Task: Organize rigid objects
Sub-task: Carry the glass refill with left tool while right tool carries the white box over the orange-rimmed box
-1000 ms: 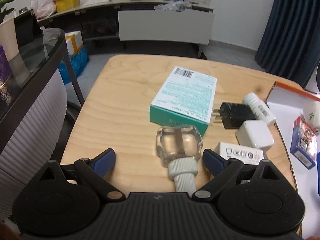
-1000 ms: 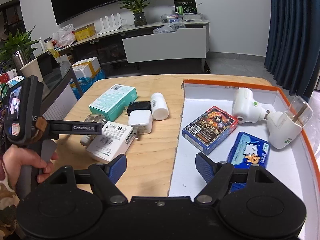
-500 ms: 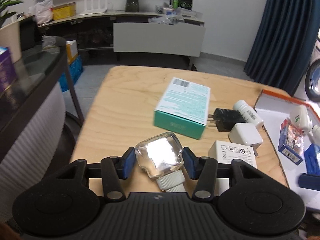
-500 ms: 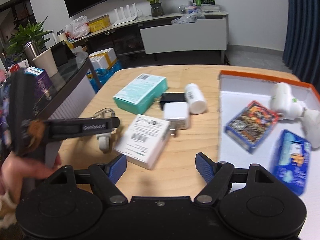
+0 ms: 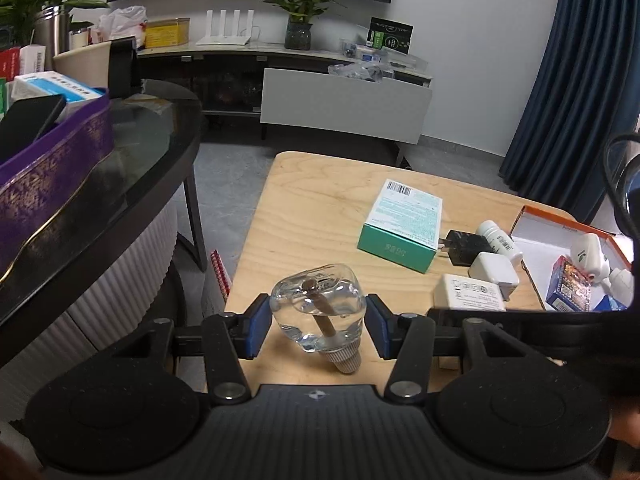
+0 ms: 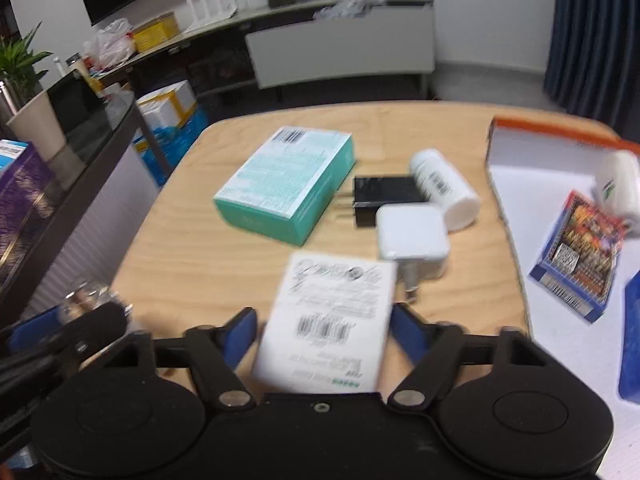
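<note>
My left gripper (image 5: 318,322) is shut on a clear glass bottle (image 5: 316,300) with a ribbed white cap, held tilted above the wooden table (image 5: 312,216). In the right wrist view my right gripper (image 6: 322,330) straddles a white barcoded box (image 6: 336,312) that lies flat on the table. Its jaws are closing, with a thin gap still showing at the left pad. Beyond the white box lie a teal box (image 6: 286,184), a black charger (image 6: 384,196), a white charger (image 6: 412,236) and a white pill bottle (image 6: 442,188).
An orange-rimmed white tray (image 6: 520,128) at the right holds a card box (image 6: 576,260), a white plug adapter (image 6: 618,184) and a blue pack. A dark glass side table (image 5: 120,184) with a purple box (image 5: 52,168) stands close on the left. The table's left edge is near.
My left gripper closed on the glass bottle and raised it off the table. My right gripper swung left from the tray down to the white box, and its jaws narrowed.
</note>
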A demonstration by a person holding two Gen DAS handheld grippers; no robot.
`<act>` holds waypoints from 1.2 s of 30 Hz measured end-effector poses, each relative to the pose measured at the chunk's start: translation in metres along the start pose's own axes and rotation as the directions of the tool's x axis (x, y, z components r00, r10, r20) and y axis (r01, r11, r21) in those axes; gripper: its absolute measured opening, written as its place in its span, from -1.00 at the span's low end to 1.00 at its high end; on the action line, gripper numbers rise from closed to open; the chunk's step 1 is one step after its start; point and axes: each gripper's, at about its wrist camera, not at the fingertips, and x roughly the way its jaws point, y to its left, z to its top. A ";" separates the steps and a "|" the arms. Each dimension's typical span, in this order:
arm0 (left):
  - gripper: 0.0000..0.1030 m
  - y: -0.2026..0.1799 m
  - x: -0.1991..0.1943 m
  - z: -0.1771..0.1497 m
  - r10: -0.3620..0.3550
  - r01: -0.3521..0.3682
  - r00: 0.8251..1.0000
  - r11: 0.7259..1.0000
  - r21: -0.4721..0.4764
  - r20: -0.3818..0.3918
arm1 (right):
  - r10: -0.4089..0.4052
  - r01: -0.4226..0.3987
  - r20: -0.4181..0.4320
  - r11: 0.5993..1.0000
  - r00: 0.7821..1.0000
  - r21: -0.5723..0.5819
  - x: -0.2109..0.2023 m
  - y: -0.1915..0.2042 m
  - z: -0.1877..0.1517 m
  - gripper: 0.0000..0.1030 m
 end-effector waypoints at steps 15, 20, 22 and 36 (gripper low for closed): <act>-0.01 -0.031 -0.033 -0.001 -0.073 0.071 0.996 0.997 0.027 0.057 | 0.051 -0.042 0.146 0.997 0.988 -0.064 -0.092 -0.026 -0.007 0.38; -0.01 -0.058 -0.046 -0.001 -0.112 0.108 0.991 0.993 0.057 0.073 | 0.035 -0.020 0.195 0.997 0.980 -0.077 -0.124 -0.046 -0.015 0.38; -0.01 -0.070 -0.050 -0.002 -0.130 0.125 0.989 0.990 0.068 0.076 | 0.020 -0.005 0.212 0.997 0.977 -0.073 -0.135 -0.057 -0.018 0.38; -0.01 -0.143 -0.067 -0.018 -0.229 0.218 0.971 0.964 0.150 0.061 | -0.108 0.111 0.284 0.994 0.953 0.005 -0.198 -0.148 -0.049 0.38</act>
